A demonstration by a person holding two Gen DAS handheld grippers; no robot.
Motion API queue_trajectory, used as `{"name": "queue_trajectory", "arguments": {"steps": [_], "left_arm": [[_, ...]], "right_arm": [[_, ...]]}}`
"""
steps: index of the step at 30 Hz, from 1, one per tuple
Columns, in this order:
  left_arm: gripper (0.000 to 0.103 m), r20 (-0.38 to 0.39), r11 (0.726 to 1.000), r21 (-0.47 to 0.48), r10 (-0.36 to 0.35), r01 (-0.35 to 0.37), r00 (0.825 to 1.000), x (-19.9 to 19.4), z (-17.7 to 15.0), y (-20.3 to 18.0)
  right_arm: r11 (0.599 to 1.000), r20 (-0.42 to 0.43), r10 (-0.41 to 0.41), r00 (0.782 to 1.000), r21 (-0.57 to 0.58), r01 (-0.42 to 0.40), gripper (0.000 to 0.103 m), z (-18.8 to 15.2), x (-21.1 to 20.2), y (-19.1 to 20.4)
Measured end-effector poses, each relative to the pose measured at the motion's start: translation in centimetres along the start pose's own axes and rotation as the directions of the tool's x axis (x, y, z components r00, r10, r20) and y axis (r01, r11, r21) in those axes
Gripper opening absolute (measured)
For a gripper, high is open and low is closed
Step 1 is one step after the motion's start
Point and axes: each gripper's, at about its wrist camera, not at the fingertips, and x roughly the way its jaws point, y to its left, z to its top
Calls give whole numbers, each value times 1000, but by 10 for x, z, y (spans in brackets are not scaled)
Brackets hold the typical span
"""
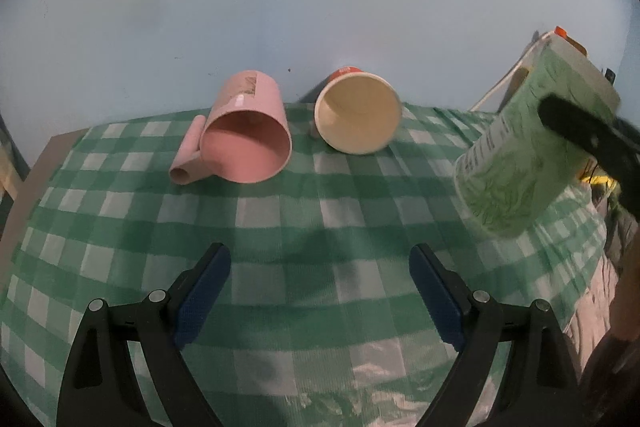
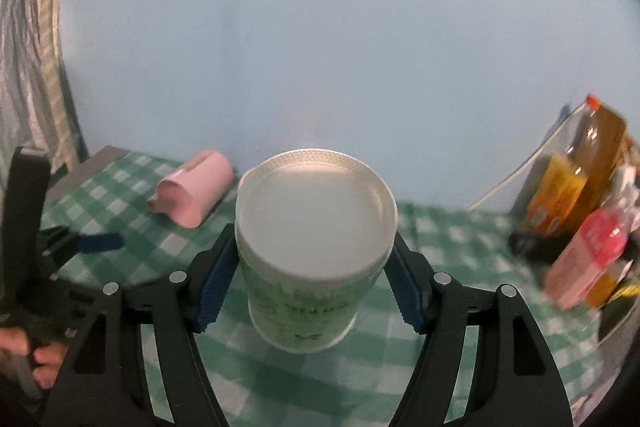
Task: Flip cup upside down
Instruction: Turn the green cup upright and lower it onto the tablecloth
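The right gripper (image 2: 312, 267) clamps the green-patterned paper cup (image 2: 308, 267) between its blue pads, holding it above the green checked tablecloth (image 2: 360, 379) with its white end facing the camera. The left gripper (image 1: 320, 291) hovers wide apart and empty. A pink mug (image 1: 248, 135) and a cream paper cup (image 1: 358, 115) lie on their sides near the wall

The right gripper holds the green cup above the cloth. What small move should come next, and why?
Probably lower it straight down onto the checkered cloth and only then open. The right gripper is shut on the green cup, whose flat white base already faces up, so the flip looks done. The cup seems to hang above the cloth, so opening now would likely drop it.
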Motion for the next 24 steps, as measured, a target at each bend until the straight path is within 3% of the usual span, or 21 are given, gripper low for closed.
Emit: {"name": "queue_trajectory", "arguments": {"steps": [11, 24], "left_arm": [[92, -18, 999, 33, 4, -3, 1000, 1, -21, -6], [92, -12, 999, 43, 10, -10, 1000, 2, -24, -9]], "right_arm": [[1000, -58, 9, 998, 14, -8, 70, -15, 10, 2], [1000, -57, 1, 998, 12, 0, 71, -26, 18, 8]]}}
